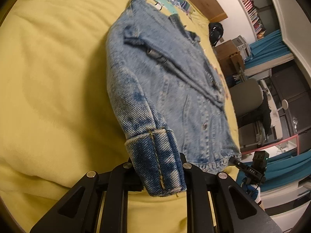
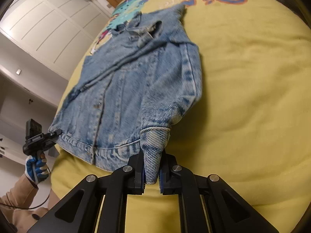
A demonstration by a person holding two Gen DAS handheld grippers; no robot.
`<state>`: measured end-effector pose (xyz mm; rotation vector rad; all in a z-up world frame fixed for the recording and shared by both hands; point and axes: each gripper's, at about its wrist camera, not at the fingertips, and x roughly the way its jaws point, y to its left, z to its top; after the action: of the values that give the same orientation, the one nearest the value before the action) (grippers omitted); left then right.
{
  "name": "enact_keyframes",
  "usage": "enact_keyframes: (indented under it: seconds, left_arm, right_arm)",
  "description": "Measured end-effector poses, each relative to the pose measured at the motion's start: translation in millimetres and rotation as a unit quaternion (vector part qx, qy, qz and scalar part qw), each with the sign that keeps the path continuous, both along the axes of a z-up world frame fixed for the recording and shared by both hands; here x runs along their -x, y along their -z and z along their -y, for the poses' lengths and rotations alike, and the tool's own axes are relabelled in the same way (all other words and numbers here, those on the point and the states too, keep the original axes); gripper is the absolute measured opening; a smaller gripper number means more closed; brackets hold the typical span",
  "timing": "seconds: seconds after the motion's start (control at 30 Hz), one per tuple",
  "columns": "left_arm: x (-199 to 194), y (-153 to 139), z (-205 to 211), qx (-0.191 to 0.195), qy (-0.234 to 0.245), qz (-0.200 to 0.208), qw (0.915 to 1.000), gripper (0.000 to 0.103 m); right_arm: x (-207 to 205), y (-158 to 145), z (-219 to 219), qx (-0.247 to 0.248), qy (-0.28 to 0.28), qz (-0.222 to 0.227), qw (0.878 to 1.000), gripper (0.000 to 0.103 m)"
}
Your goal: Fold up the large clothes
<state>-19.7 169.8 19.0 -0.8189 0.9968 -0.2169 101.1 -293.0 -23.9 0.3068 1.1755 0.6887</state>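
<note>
As cuffs pinched: one jacket (image 2: 132,89), two claws.

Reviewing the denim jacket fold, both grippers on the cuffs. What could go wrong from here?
1. The right gripper pinches only a narrow tip of its cuff; the heavy denim jacket could slip out.
2. The left gripper holds a thick rolled cuff; it may unroll.
3. Uneven lifting could skew the fold on the soft yellow bedding.

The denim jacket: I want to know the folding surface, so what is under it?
Under the denim jacket lies a yellow bedspread with a colourful print near the collar. How far the print runs beneath the jacket cannot be seen.
</note>
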Motion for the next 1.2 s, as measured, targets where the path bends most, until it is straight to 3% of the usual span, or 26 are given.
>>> enact_keyframes:
  seconds: [0.67, 0.93, 1.2]
  left_arm:
    - [-49, -69, -21, 0.039, -0.038, 0.087, 0.9947, 0.013]
    - [-77, -89, -38, 0.038, -0.056, 0.113, 0.9913, 0.012]
    - [-120, -90, -58, 0.044, -0.079, 0.119, 0.9888, 0.012]
  right_arm:
    - [-41, -78, -17, -0.059, 0.033, 0.080, 0.995, 0.009]
    - [-81, -104, -27, -0.078, 0.054, 0.104, 0.990, 0.009]
    - [-130, -114, -38, -0.084, 0.073, 0.112, 0.987, 0.009]
